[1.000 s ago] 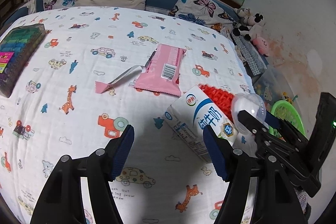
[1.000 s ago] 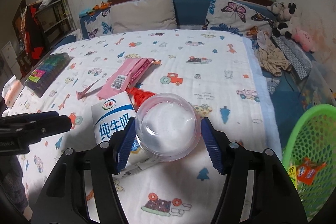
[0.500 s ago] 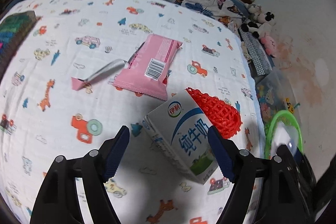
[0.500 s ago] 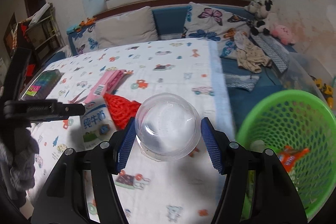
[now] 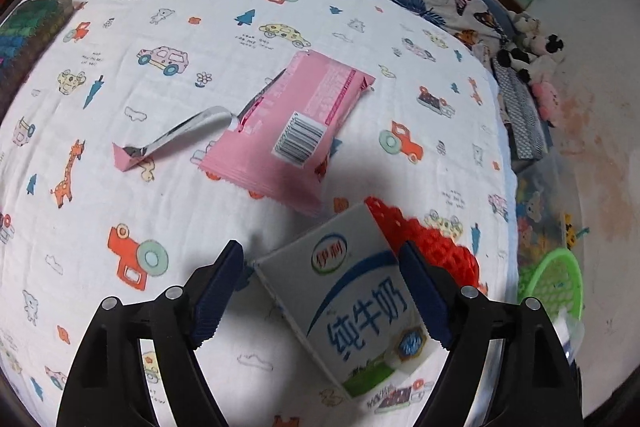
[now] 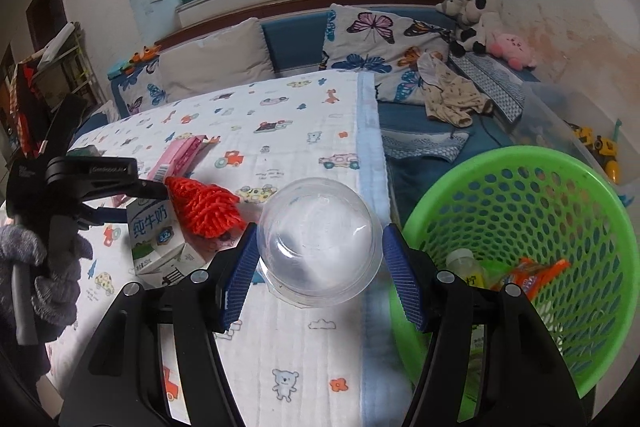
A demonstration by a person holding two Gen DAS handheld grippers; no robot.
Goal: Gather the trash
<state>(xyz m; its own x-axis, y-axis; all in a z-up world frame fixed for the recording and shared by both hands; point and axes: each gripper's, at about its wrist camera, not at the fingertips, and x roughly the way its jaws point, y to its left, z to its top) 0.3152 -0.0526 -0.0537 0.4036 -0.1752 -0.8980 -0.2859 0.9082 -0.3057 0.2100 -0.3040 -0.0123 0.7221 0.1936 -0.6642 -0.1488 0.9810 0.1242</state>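
Right wrist view has the right gripper [image 6: 316,259] pinching a clear plastic cup [image 6: 318,241] between its blue pads [image 6: 242,277], bottom of the cup facing the camera. It's held up over the edge of the printed bedsheet [image 6: 280,131], tilted a bit downward, with the green mesh basket [image 6: 520,239] just beside it on the right. Inside the basket you can see an orange wrapper [image 6: 528,273] and a small bottle [image 6: 460,263].

Same view also catches the left gripper [image 6: 132,197] off to the left, held by a hand in a dark fuzzy glove [image 6: 52,267], reaching in sideways at the milk carton [image 6: 154,231]. One finger sits above the carton top and the other comes in lower on its left side.

From the left wrist camera, the left gripper [image 5: 320,291] is spread wide and pointing down at the bed, fingers straddling the milk carton [image 5: 352,299]. The right pad looks like it's at the carton's edge, the left pad has a gap, so nothing is squeezed yet. A red mesh net [image 5: 432,243] lies touching the carton's far side. Further up the sheet there's a pink snack wrapper [image 5: 292,131], with a torn-off silvery strip [image 5: 172,139] just to its left. The green mesh basket [image 5: 556,279] peeks in off the bed's right edge.
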